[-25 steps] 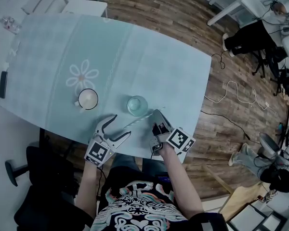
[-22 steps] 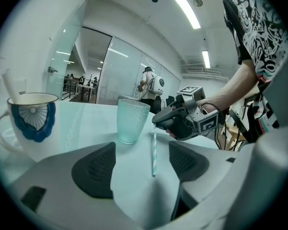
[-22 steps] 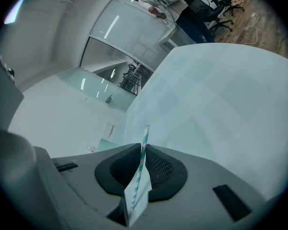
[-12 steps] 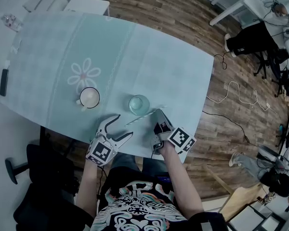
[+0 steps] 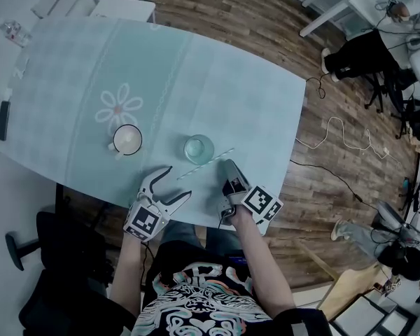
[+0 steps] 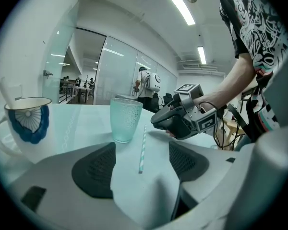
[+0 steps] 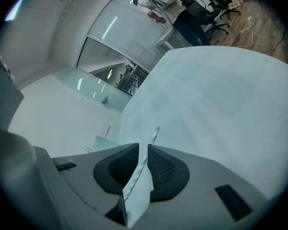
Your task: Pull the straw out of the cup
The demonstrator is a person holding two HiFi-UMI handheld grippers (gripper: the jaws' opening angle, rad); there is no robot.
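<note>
as r gripper [image 7: 143, 150] jaws have just been opening, narrow gap, straw [image 5: 206, 162] loose between | straw flat on table [image 5: 252, 103] beside cup [image 5: 199, 148], out | l gripper [image 5: 177, 182] wide, empty | tip: back r straight off, don't drag straw

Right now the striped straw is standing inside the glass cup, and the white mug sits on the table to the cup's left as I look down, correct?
Not quite. The straw is not in the cup; it lies flat on the table beside it, as the head view and the left gripper view show. The mug does sit to the cup's left.
</note>
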